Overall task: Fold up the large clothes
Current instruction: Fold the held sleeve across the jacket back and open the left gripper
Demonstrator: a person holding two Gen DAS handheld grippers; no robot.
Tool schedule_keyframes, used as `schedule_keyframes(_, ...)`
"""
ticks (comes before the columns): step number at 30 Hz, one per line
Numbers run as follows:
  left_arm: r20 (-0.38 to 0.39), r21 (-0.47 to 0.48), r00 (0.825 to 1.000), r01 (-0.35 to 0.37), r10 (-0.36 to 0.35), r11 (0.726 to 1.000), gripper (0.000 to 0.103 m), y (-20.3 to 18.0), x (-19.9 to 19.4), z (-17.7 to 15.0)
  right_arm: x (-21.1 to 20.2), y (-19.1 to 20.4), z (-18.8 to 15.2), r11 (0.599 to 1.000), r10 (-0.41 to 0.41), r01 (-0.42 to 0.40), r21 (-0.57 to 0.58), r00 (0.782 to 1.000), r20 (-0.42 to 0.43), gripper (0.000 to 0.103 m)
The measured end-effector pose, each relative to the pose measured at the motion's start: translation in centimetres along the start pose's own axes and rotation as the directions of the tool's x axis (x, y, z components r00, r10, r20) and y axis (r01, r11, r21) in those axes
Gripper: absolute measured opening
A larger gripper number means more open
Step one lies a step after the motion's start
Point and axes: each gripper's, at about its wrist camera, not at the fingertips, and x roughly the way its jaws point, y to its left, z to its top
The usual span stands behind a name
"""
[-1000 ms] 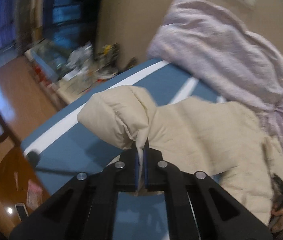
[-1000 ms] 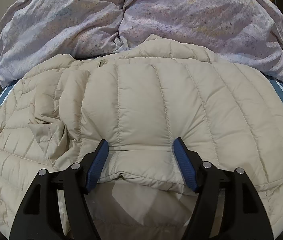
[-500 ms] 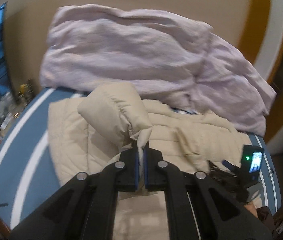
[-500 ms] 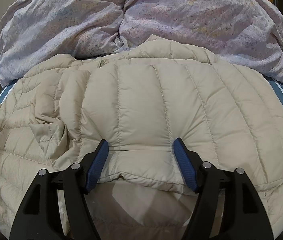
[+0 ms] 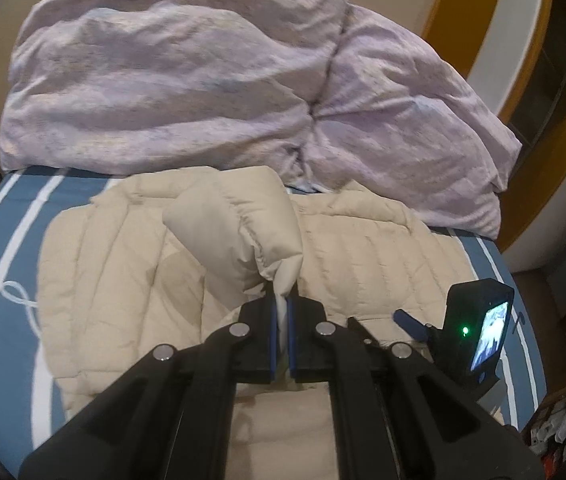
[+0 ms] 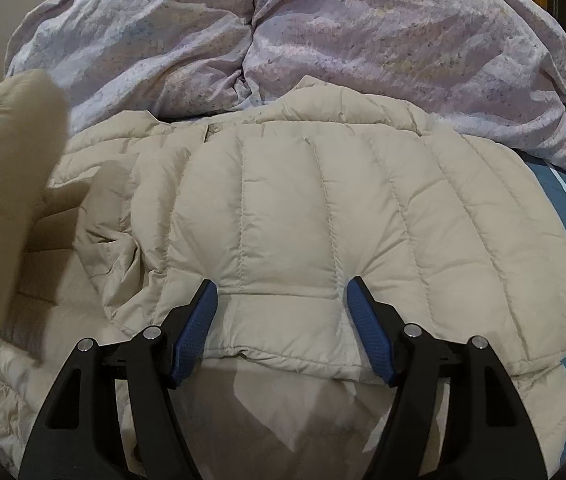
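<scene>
Cream puffer jacket (image 6: 323,208) lies spread on the blue striped bed sheet (image 5: 7,248) below the lilac duvet (image 5: 211,80), left gripper (image 5: 282,300) pinched tight on its lifted sleeve cuff (image 5: 243,232), right gripper (image 6: 281,292) spread wide, both pads pressing the folded hem panel.

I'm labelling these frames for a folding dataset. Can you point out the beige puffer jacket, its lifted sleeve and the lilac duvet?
beige puffer jacket (image 6: 323,216), right wrist view, on the quilted back panel.
lifted sleeve (image 5: 239,220), left wrist view, on its puffy raised part.
lilac duvet (image 5: 171,92), left wrist view, on its left mound.
</scene>
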Motion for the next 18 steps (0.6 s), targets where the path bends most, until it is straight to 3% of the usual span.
schedule_keyframes(7,-0.04,0.038,0.998,0.043,-0.041,0.998,0.004,-3.7,2.4,-0.2,-2.6,-1.4,-0.2,0.999,-0.038,0.04,-0.022,0.997,0.071,0.069)
schedule_keyframes(15,-0.119,0.036,0.989,0.095,-0.09,0.995,0.01,-6.4,4.9,-1.3,-3.3,-3.9,-0.9,0.998,-0.063,0.062,0.015,0.995,0.074,0.068)
schedule_keyframes(17,-0.117,0.039,0.988,0.105,-0.1,0.994,0.035,-6.3,4.5,-1.3,-3.5,-4.2,-1.1,0.998,-0.064,0.063,0.015,0.995,0.078,0.065)
schedule_keyframes(18,-0.1,0.044,0.99,0.099,-0.094,0.994,0.041,-6.1,3.9,-1.4,-3.6,-4.2,-1.1,0.998,-0.062,0.061,0.016,0.995,0.081,0.064)
